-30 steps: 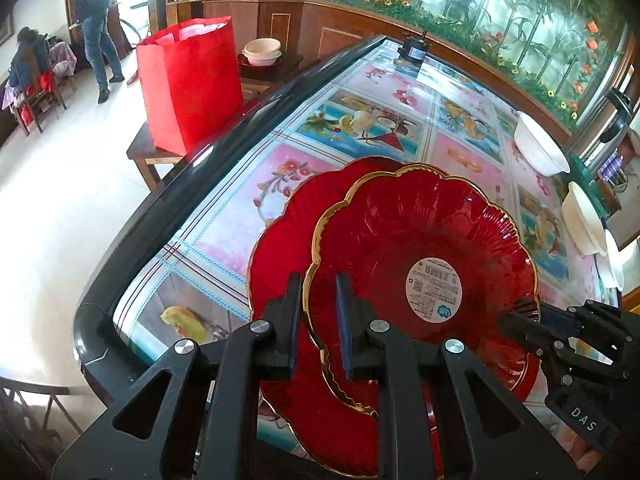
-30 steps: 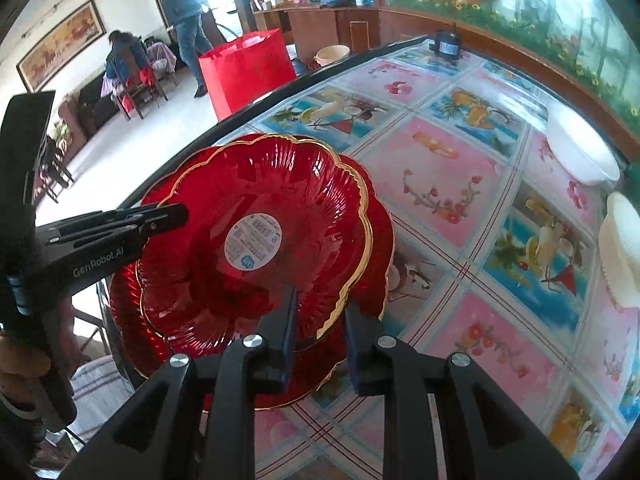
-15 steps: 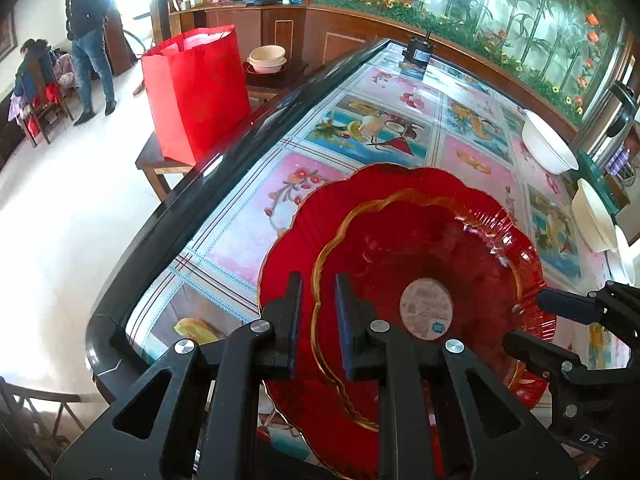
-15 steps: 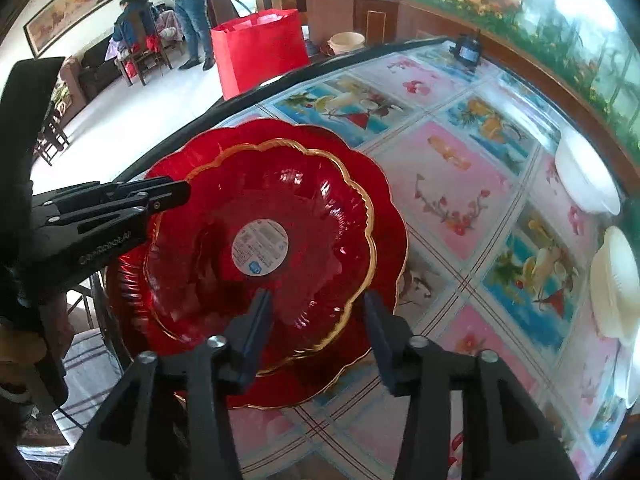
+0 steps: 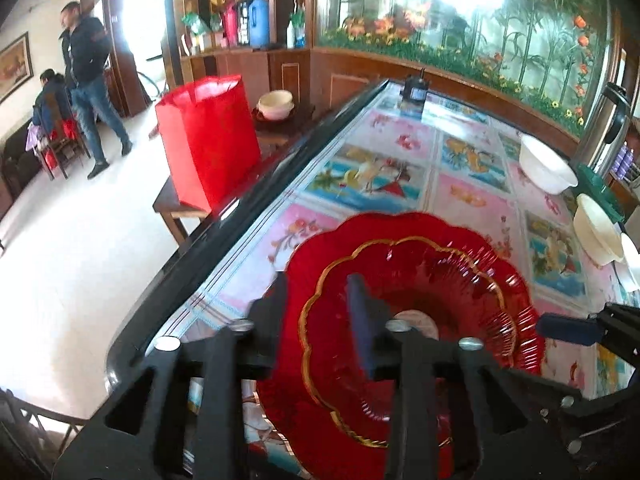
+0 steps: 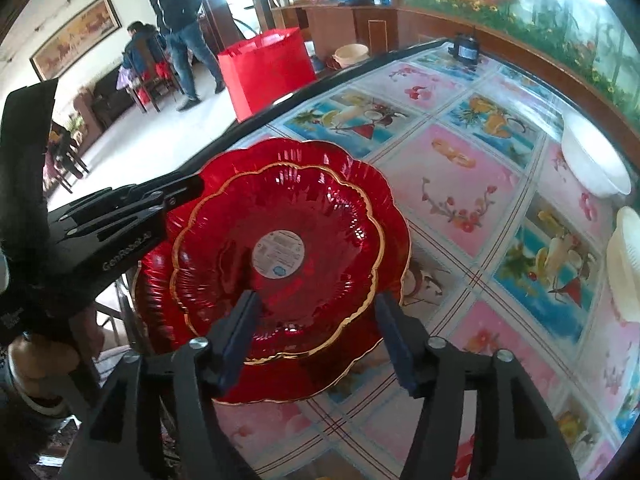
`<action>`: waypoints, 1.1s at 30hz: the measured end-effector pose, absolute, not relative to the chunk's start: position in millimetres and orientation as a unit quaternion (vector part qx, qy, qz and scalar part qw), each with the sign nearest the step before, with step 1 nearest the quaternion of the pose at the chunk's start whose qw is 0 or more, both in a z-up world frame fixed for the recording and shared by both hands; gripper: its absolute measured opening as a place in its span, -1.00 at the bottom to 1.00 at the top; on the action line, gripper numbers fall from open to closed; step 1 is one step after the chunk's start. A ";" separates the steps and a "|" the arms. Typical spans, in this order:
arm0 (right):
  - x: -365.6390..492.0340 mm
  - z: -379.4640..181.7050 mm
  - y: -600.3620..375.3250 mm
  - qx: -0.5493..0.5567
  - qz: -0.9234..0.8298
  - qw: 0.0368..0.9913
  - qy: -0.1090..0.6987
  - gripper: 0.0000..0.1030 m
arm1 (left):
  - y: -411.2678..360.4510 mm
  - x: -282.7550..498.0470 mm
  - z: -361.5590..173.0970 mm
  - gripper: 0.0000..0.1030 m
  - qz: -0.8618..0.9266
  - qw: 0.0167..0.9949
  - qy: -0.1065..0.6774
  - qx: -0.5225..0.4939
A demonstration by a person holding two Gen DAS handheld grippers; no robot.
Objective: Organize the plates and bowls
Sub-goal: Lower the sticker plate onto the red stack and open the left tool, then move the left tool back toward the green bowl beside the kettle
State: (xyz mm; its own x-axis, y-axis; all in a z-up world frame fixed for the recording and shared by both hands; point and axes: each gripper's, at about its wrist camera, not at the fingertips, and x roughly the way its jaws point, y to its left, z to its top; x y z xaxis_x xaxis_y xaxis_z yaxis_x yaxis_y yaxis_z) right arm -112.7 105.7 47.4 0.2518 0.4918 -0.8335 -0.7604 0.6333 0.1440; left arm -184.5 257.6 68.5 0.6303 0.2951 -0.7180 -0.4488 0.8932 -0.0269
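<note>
A small red glass plate (image 6: 320, 220) with a gold scalloped rim and a round white label lies nested on a larger red plate (image 6: 312, 154) at the near end of the table (image 6: 460, 184). The jaws of my right gripper (image 6: 316, 332) are opening, and they straddle the small plate's near rim without touching it. In the left wrist view the jaws of my left gripper (image 5: 318, 312) are opening too. The small plate (image 5: 440, 280) has its gold rim loose in that gap. The large plate (image 5: 360, 224) shows around it.
White bowls (image 6: 596, 164) (image 6: 624, 264) stand along the table's right side. A black device (image 6: 466, 48) sits at the far end. Left of the table's black edge are a red bag (image 5: 208, 140), a low side table with cream bowls (image 5: 276, 104) and people farther back.
Both grippers have let go of the small plate's rim and spread their fingers. The plate has dropped from a tilted, offset hold to lie flat on the large plate. My left gripper has risen slightly.
</note>
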 end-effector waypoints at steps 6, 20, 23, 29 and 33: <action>-112.2 53.8 89.0 -0.122 0.395 0.788 0.456 0.49 | 241.3 -181.5 82.8 -0.13 0.199 0.910 0.351 -0.091; -88.8 60.8 -1.6 -0.031 0.322 0.828 0.459 0.54 | 174.4 -152.6 90.5 -0.13 0.122 0.925 0.350 -0.079; -83.7 58.9 -25.7 -0.017 0.300 0.834 0.462 0.55 | 157.5 -145.2 90.8 -0.13 0.106 0.927 0.352 -0.073; -77.4 57.0 -71.1 0.004 0.258 0.846 0.466 0.55 | 125.0 -128.3 87.7 -0.13 0.071 0.926 0.364 -0.068; -73.2 55.5 -101.5 0.022 0.233 0.852 0.468 0.55 | 103.4 -115.9 86.1 -0.14 0.051 0.925 0.371 -0.062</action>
State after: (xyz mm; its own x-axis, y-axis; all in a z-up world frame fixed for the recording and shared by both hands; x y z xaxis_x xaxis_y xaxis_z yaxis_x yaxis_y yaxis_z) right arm -73.2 -101.5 55.5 0.4536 0.4167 -0.7878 -0.3760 0.8909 0.2547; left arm -115.9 103.4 86.1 0.7202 0.0484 -0.6921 -0.1398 0.9872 -0.0765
